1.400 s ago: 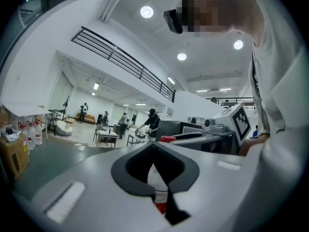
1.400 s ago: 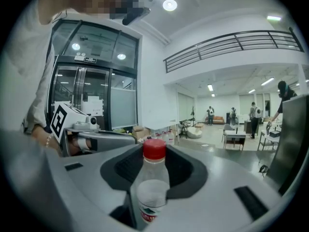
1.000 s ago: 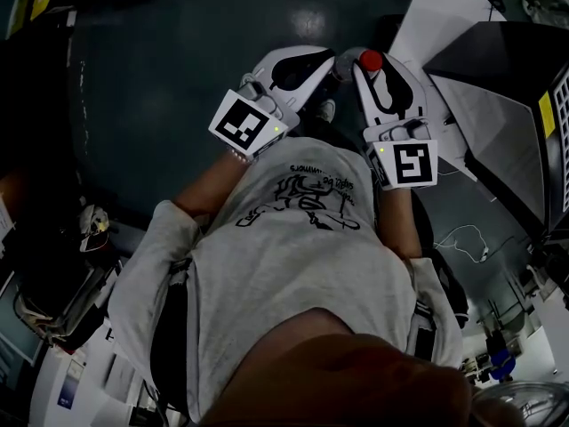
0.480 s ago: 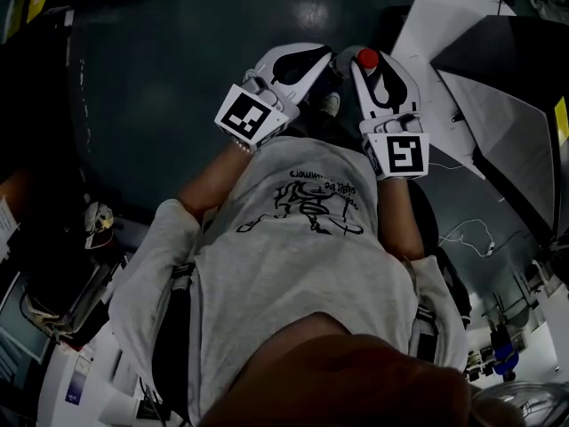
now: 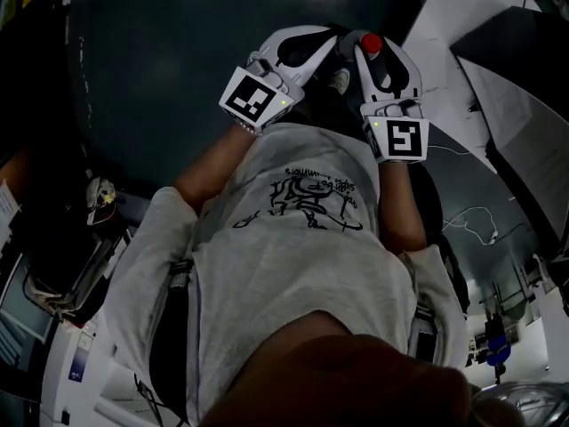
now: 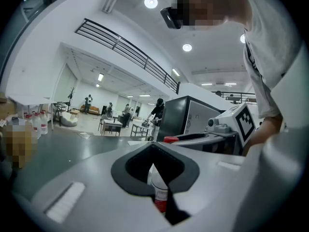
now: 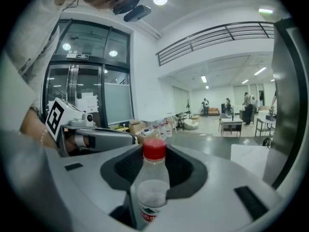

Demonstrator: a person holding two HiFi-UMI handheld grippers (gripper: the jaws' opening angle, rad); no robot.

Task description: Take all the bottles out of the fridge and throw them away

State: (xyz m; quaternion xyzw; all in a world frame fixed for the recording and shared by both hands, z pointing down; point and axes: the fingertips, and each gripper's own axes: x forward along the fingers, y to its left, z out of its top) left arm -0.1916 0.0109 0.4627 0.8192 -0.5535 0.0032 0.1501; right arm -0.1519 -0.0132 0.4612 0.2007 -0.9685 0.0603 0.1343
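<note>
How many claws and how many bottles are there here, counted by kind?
Claws: 2, the left claw and the right claw.
Bottles: 2, a red-labelled bottle gripped in the left claw, a red-capped bottle gripped in the right claw.
Total: 4.

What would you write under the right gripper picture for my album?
Right gripper jaws clamped on a red-capped bottle, left gripper alongside.

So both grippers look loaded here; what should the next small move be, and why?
Probably hold both grips and carry the bottles to a bin before releasing. The left gripper has a labelled bottle between its fingers, the right gripper a red-capped bottle, and the head view shows dark floor beneath them, no clear bin to drop into.
</note>
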